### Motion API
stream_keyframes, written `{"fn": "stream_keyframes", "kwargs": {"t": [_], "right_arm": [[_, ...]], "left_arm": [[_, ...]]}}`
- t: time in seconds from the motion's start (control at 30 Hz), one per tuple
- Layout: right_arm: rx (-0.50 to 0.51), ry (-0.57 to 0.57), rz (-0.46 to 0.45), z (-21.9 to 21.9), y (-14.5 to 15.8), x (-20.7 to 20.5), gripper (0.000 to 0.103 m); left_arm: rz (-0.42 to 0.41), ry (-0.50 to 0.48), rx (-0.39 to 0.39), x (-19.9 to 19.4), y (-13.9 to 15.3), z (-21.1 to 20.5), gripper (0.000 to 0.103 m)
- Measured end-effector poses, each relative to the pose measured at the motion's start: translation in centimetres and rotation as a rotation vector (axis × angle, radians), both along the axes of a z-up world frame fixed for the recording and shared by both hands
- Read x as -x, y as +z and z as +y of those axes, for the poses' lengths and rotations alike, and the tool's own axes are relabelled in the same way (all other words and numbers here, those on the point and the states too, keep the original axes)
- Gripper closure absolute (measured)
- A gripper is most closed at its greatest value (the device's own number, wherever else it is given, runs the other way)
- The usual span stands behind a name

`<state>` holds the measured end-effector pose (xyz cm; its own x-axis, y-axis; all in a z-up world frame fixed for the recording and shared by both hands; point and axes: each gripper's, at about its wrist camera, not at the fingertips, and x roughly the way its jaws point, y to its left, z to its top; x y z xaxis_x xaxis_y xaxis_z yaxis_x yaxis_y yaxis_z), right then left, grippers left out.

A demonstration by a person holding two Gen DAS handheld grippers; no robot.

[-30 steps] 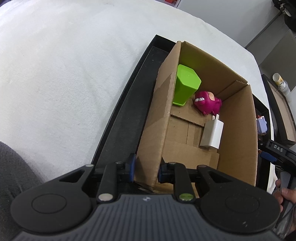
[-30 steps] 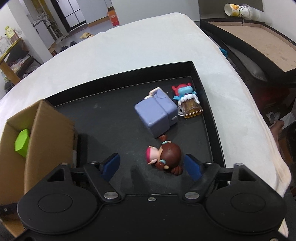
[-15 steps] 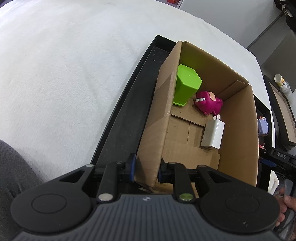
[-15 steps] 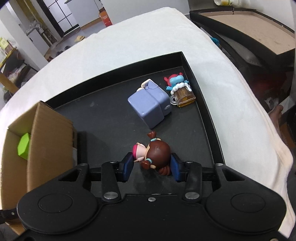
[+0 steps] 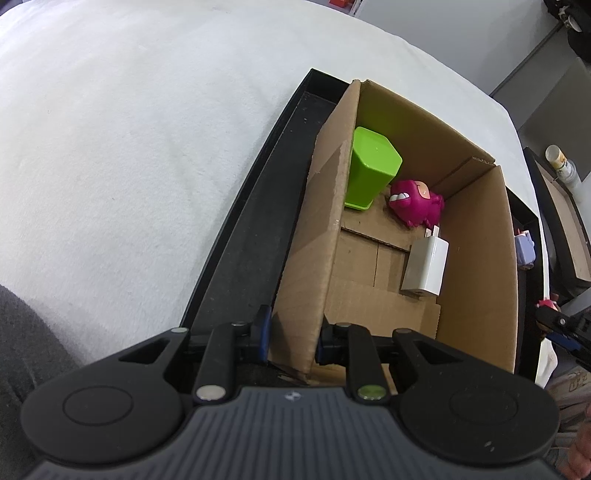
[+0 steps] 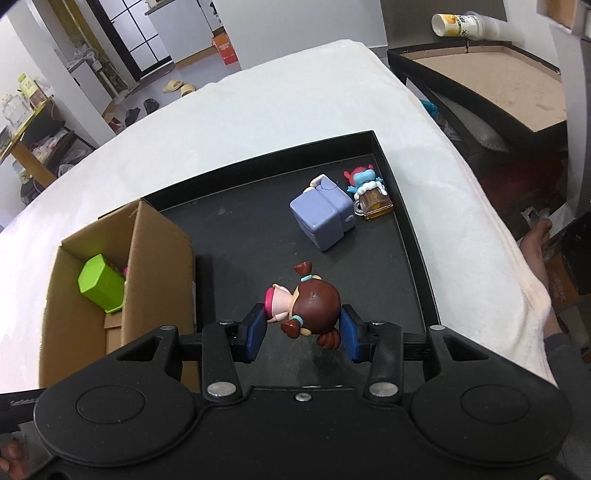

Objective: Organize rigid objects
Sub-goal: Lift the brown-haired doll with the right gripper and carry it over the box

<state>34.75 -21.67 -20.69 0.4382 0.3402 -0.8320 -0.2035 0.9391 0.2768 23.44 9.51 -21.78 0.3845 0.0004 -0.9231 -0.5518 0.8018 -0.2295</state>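
Note:
My right gripper (image 6: 303, 334) is shut on a brown-haired doll figure (image 6: 314, 304), held above the black tray (image 6: 406, 221). A lilac cube toy (image 6: 325, 218) and a small blue figure with an amber mug (image 6: 369, 192) lie on the tray's far right. My left gripper (image 5: 291, 338) is shut on the near left wall of the cardboard box (image 5: 321, 236). Inside the box sit a green block (image 5: 371, 168), a magenta monster toy (image 5: 415, 201) and a white charger (image 5: 426, 266). In the right wrist view the cardboard box (image 6: 159, 266) stands at the left with the green block (image 6: 101, 282) in it.
The tray lies on a white cloth-covered table (image 5: 129, 147). A second black-framed tray (image 6: 491, 85) with a lying bottle (image 6: 458, 24) stands at the far right. A person's hand (image 6: 535, 247) rests past the table's right edge. Room furniture shows beyond.
My right gripper closed on the doll figure and lifted it off the tray, drifting toward the box. The left gripper kept its hold on the box wall.

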Motion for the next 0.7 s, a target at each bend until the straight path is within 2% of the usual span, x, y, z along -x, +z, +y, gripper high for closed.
{"fn": "stream_keyframes", "kwargs": {"t": [0.43, 0.7], "right_arm": [[-0.035, -0.008, -0.021, 0.8, 2.5, 1.1, 0.061], [-0.033, 0.031, -0.049, 2.5, 3.7, 1.3, 0.061]], "left_arm": [[0.015, -0.019, 0.007, -0.3, 0.1, -0.2, 0.082], [0.017, -0.023, 0.008, -0.3, 0.2, -0.2, 0.082]]}}
